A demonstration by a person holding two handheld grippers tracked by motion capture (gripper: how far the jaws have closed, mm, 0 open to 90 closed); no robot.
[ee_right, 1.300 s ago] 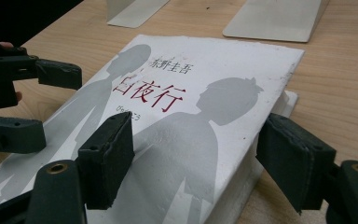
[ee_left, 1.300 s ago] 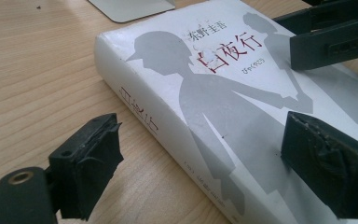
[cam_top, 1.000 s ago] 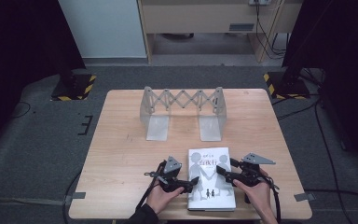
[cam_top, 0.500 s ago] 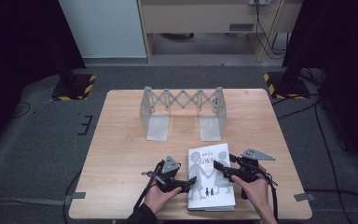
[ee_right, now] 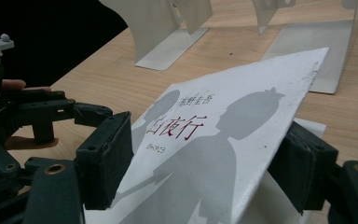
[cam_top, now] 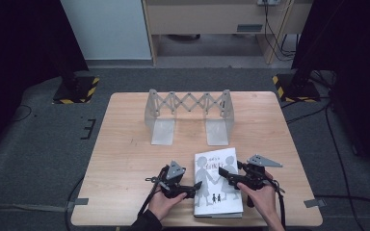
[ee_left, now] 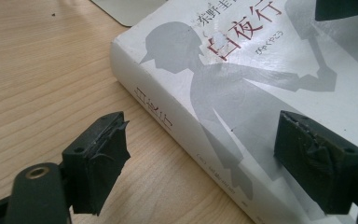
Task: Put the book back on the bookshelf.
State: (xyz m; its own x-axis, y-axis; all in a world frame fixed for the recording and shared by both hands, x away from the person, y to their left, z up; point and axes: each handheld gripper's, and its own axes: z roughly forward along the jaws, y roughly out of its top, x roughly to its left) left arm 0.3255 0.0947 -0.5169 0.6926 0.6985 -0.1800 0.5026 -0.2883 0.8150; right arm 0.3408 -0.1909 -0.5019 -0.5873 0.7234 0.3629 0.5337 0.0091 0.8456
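With the white book [cam_top: 218, 183] lying at the table's [cam_top: 125, 144] 6 o'clock edge, the right gripper [cam_top: 232, 179], jaws apart astride the lifted front cover, should close gently while the left gripper [cam_top: 192, 186], also spread, pins the spine.

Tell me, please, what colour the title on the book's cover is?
Dark red, on the white book; clearest in the left gripper view.
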